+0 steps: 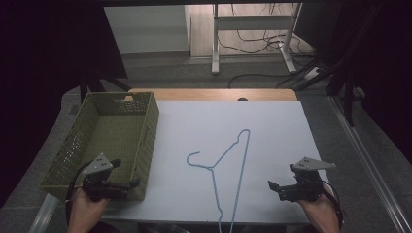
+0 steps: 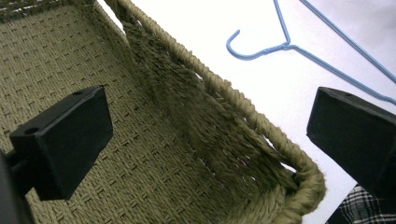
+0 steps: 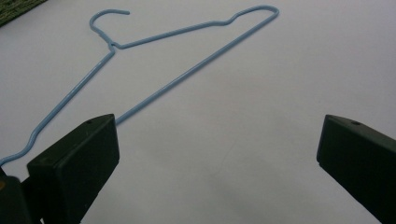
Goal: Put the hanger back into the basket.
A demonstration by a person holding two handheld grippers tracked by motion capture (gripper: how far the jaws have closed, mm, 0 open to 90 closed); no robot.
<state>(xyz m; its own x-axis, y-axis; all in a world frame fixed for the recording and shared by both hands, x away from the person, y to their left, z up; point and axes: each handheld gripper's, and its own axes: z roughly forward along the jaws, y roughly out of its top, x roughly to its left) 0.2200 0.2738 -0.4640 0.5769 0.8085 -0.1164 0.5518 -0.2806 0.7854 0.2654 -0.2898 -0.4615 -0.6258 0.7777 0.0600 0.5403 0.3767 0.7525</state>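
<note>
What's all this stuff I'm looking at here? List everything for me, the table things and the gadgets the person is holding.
Basket: one, olive-green woven, on the table's left side, nothing visible inside.
Hanger: one, light blue wire, flat on the white sheet mid-table, hook toward the basket.
White sheet: one, covers most of the tabletop.
Table: one, wood edge showing at the far side.
Desk frame: one, white, on the floor beyond the table, cables around it.
Left gripper: one, black, open, jaws astride the basket's right wall near its front corner.
Right gripper: one, black, open, over the sheet right of the hanger.
Hands: two, at the near edge.
</note>
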